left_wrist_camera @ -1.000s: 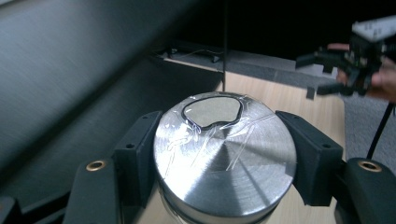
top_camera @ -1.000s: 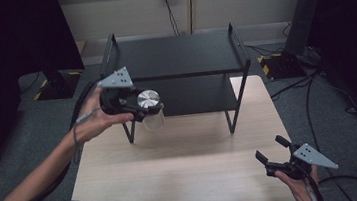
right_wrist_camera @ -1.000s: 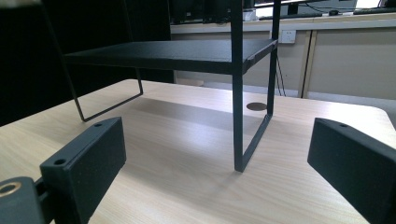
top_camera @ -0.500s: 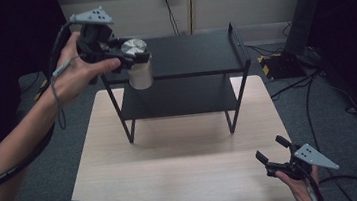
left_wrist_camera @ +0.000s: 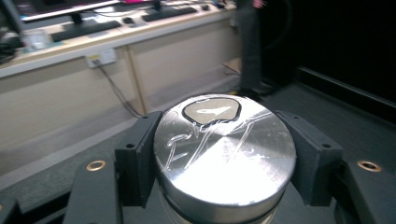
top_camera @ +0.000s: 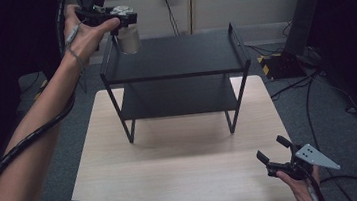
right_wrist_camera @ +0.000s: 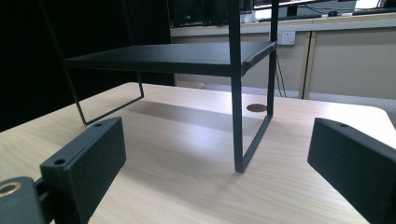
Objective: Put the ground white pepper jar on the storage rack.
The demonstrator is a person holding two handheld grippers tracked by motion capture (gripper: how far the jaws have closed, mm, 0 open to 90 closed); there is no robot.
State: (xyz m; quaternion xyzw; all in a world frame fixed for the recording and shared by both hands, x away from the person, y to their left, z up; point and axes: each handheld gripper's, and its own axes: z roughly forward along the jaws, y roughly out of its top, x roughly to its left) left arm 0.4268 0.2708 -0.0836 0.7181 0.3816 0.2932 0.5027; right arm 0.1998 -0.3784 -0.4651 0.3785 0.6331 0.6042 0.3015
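Jaws of left gripper (top_camera: 118, 17) pinch the metal-lidded jar (top_camera: 128, 38), upright above the black shelf rack's (top_camera: 179, 74) top-left corner; right gripper (top_camera: 275, 156) spread, well apart.

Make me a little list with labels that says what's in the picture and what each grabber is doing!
Table: light wooden top
Rack: black two-shelf rack standing on the table
Jar: pale jar with a shiny metal lid
Left gripper: clamped on the jar's lid, holding the jar up by the rack's top shelf, far left corner
Right gripper: open, holding nothing, low at the table's near right corner
Jar on shelf: cannot tell if it touches
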